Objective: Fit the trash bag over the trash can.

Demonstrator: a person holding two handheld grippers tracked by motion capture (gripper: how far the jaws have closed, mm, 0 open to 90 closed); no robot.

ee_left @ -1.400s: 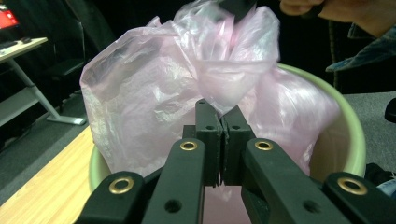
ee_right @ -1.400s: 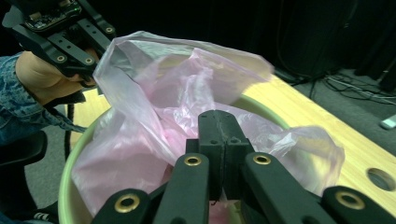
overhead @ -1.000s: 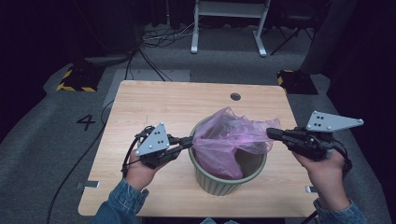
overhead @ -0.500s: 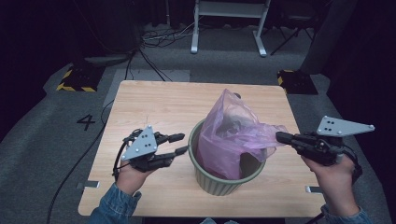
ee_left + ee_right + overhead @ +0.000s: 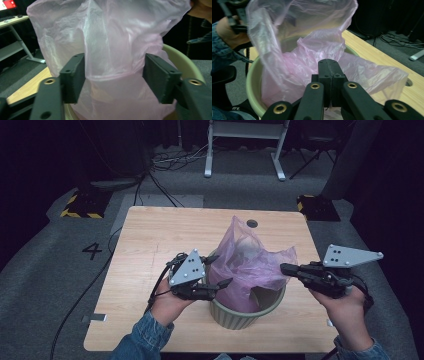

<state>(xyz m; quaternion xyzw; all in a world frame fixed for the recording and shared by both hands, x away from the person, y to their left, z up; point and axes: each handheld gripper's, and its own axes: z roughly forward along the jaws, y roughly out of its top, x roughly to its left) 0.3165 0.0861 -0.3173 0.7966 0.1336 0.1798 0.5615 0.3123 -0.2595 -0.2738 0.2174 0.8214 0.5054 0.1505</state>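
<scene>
— What have we got at the table?

— We hold two grippers over a green bin [image 5: 245, 312] on the wooden table [image 5: 150, 245]. A pink bag [image 5: 250, 265] billows up out of the bin, its top standing well above the rim.

— Our left gripper [image 5: 220, 271]?

— Its jaws have just been opening, and they now stand wide apart. In the left gripper view the bag [image 5: 112, 50] bulges between the two pads [image 5: 75, 75], which sit close against the film; whether they touch it we cannot tell, but they do not pinch it. The bin's rim [image 5: 185, 62] curves away behind the far pad. From above, this gripper sits just beside the bin's near-left edge, jaws pointing into the plastic.

— And the right gripper [image 5: 286, 268]?

— Clamped fully together. In the right gripper view [image 5: 329, 67] the pads meet with the bag's edge [image 5: 372, 72] drawn taut to either side of them, so we read it as pinching the film, though the pinched bit itself is hidden by the pads. From above, the bag's right corner stretches out past the rim to these jaws.

— Where is the bag relative to that gripper?

— Straight ahead of it and below, spilling into the bin [image 5: 252, 82], with our left hand [image 5: 229, 32] beyond.
</scene>
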